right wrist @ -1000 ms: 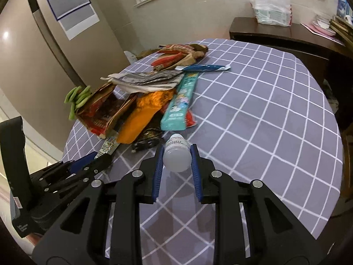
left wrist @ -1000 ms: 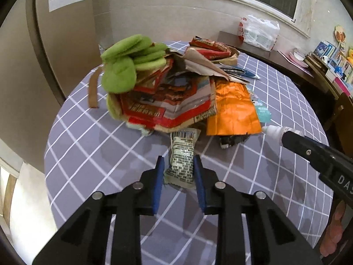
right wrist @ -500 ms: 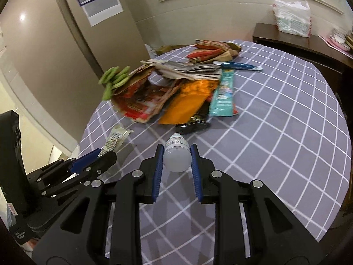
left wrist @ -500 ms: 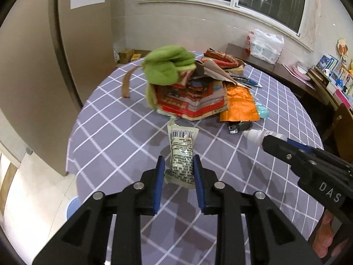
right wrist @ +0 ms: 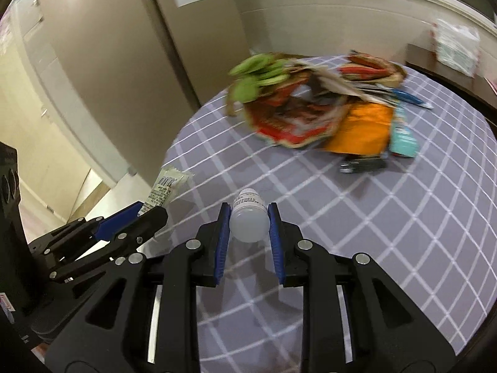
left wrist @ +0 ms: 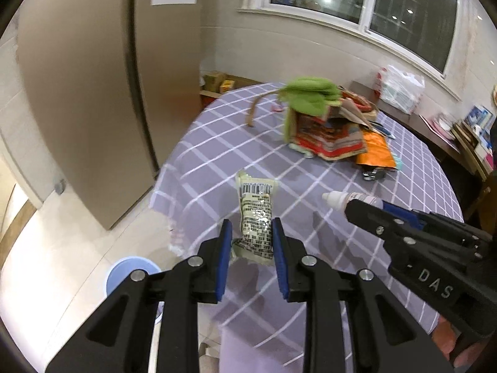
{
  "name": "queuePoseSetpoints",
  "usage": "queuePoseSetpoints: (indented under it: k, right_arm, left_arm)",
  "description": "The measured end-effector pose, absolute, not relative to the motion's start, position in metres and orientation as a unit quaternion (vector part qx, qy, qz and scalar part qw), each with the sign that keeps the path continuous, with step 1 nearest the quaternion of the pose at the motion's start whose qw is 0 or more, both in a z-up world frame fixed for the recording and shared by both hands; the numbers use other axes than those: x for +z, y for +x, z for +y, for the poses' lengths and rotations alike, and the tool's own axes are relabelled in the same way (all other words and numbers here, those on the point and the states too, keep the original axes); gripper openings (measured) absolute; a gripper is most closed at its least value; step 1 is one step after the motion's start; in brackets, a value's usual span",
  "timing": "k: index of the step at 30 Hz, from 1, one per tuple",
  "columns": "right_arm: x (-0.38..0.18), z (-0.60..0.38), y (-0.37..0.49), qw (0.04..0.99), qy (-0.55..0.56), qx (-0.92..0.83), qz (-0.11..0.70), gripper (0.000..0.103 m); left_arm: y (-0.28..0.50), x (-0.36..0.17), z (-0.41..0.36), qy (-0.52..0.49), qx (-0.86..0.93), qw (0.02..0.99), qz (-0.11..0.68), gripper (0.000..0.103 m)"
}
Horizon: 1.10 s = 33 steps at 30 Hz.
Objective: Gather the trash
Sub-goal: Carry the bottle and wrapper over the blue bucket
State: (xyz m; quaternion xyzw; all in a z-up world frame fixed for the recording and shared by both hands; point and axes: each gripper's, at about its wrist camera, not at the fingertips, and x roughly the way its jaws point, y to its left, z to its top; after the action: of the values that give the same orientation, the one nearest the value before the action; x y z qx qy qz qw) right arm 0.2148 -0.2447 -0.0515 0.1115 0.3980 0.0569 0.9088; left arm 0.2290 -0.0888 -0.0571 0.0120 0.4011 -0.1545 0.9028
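We have one piece of trash in each tool: our left gripper has its fingers clamped on a pale printed sachet, and our right gripper has its fingers clamped on a small white bottle, cap end pointing away from us. Both pieces are lifted clear of the bench, held above its near edge, and the two tools sit just beside each other. Below the left gripper, on the floor beside the bench, we can see a pale blue round container; we judge that to be the bin, though too little of it shows to be sure. So two items are picked up but not yet dropped anywhere. Plenty is left: at the far side of the bench lies a heap of wrappers with green pieces on top, an orange packet, a teal packet and a small dark item nearest us. We reckon the job is in its early part.
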Motion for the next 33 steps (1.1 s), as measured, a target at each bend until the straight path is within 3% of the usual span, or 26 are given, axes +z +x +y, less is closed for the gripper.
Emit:
queuePoseSetpoints:
  k: [33]
  right_arm:
    - [-0.085,-0.027,0.283,0.861,-0.033,0.230,0.453,0.025]
  left_arm:
    - [0.243,-0.096,0.100,-0.069,0.068,0.887,0.451,0.025]
